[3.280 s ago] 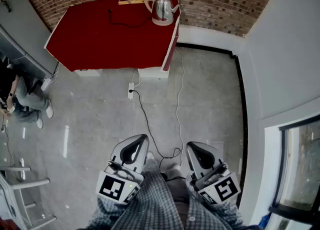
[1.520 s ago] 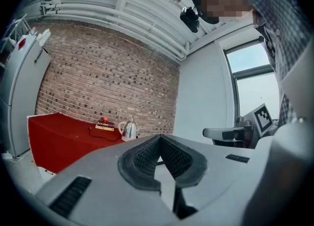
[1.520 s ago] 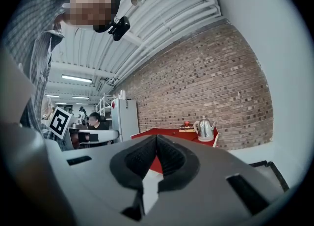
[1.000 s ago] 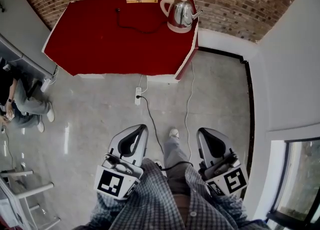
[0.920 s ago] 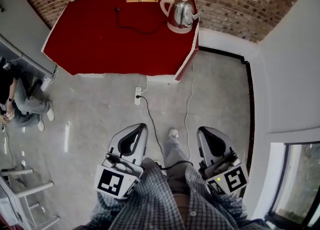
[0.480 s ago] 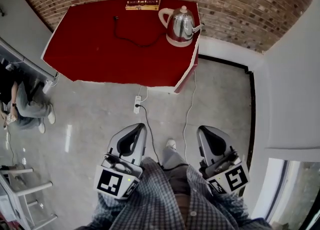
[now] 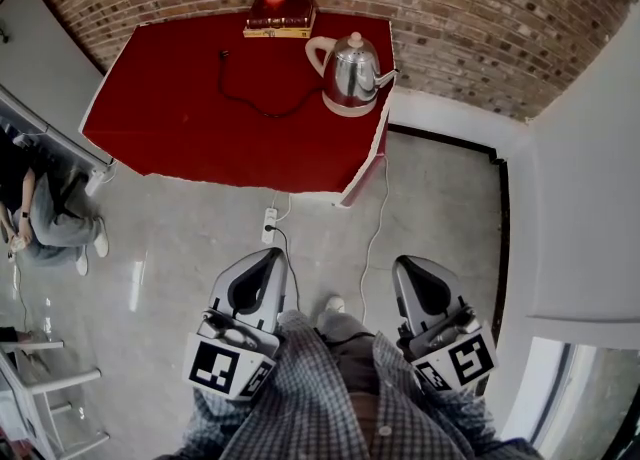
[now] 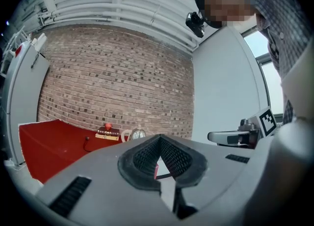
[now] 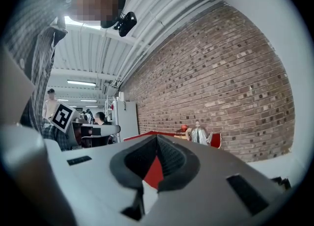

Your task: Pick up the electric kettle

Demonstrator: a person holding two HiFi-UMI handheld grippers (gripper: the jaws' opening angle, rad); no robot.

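Note:
A shiny steel electric kettle (image 7: 347,72) with a white handle stands on its base at the right end of a red table (image 7: 180,118), near the brick wall. It also shows small in the left gripper view (image 8: 137,133) and the right gripper view (image 9: 198,134). My left gripper (image 7: 270,254) and right gripper (image 7: 408,263) are held low near my body, both shut and empty, pointing toward the table and well short of it.
A black cord (image 7: 255,103) lies on the table. A book with a red apple on it (image 7: 280,16) sits at the back edge. A power strip (image 7: 268,221) and cables lie on the floor. A seated person (image 7: 40,213) is at the left.
The table and kettle have drawn closer and lower in the head view as I walked toward them. Both grippers stayed shut.

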